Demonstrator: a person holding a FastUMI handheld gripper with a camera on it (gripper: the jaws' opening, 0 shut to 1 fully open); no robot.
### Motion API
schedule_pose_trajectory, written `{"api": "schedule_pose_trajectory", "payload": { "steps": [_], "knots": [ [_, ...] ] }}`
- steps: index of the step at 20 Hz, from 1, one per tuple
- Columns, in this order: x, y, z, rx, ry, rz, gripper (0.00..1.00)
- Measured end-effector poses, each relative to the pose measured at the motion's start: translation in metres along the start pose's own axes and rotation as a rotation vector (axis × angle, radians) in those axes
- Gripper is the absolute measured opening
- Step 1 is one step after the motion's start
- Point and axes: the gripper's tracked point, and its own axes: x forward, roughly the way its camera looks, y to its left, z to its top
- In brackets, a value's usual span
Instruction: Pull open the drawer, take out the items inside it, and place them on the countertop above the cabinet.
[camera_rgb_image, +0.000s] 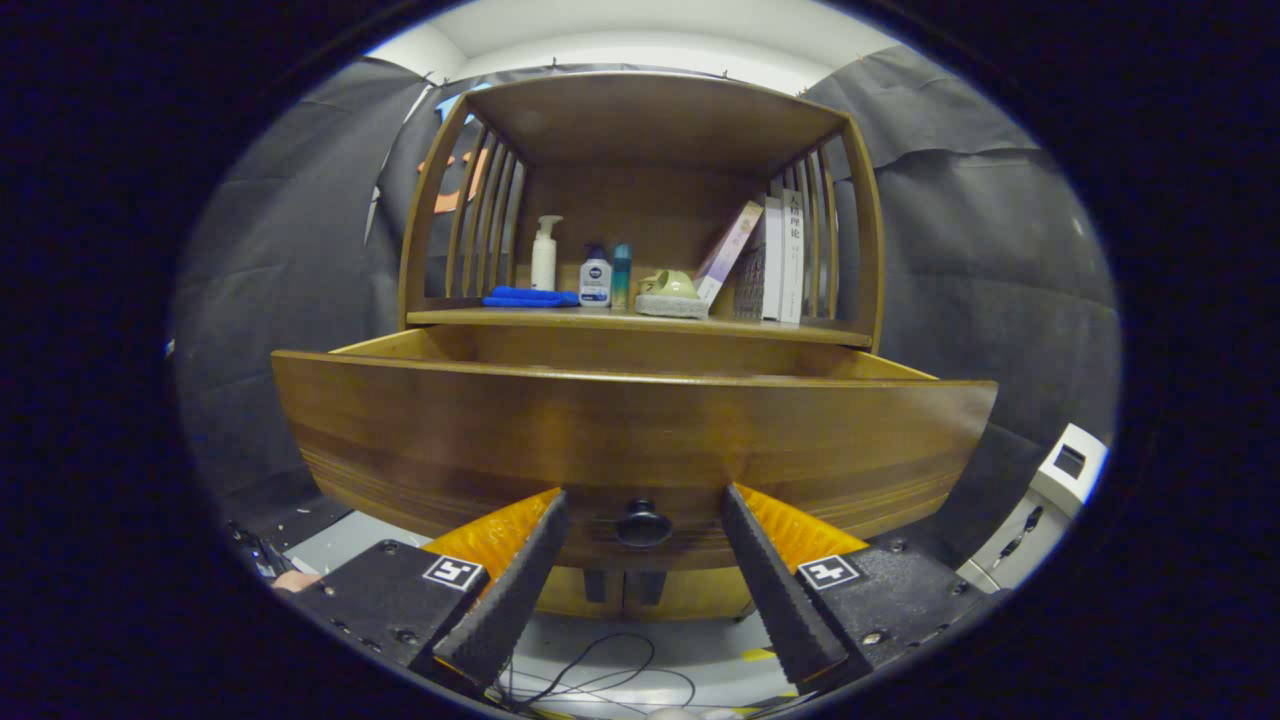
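hand-held gripper (643, 512) spread wide around the pulled-out drawer's (630, 440) knob (643, 524).

Square-marked, screwed tool (643, 500) mounts (black)

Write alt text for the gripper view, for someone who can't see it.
A wooden drawer stands pulled open, its dark round knob between the spread fingers of the open gripper, which are not touching it. On the countertop above sit a blue cloth, a pump bottle, two smaller bottles, a green item and some books.
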Motion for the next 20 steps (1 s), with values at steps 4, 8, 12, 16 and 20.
{"api": "schedule_pose_trajectory", "payload": {
  "steps": [4,8,12,16,20],
  "knots": [
    [0.011,0.001,0.005,0.028,0.005,0.004,1.0],
    [0.032,0.006,0.012,0.014,0.002,-0.013,1.0],
    [0.054,0.012,0.022,0.032,0.0,-0.019,1.0],
    [0.067,0.014,0.024,0.022,-0.013,-0.029,1.0],
    [0.088,0.015,0.031,0.022,-0.011,-0.029,1.0]
  ]
}}
